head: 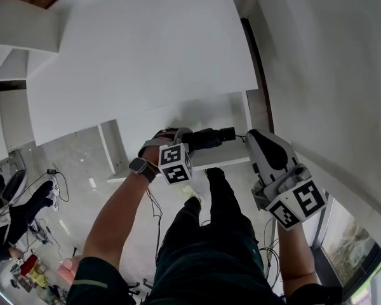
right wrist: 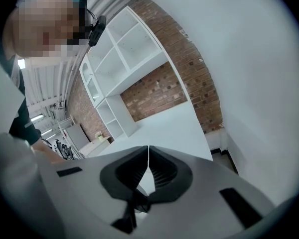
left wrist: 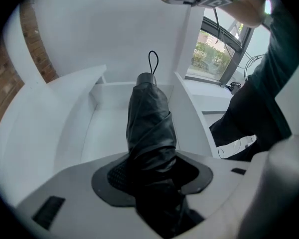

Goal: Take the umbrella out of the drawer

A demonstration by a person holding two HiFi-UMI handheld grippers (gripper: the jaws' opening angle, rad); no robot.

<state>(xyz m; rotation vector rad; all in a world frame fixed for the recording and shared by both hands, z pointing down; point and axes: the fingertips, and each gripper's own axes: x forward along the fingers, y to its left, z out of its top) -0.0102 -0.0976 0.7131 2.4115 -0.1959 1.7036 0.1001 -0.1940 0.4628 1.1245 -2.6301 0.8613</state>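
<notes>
A folded black umbrella with a thin wrist loop at its far end stands between the jaws of my left gripper. The pads press on its fabric, and it hangs above the open white drawer. In the head view the left gripper holds the umbrella roughly level over the drawer, just under the white cabinet top. My right gripper hovers to the right of the umbrella's end. Seen from the right gripper view, the right gripper has its pads together with nothing between them.
A wide white cabinet top lies above the drawer, with a white wall close on the right. The person's dark-trousered legs stand below. Cables lie on the floor at left. White shelving and brick wall stand beyond.
</notes>
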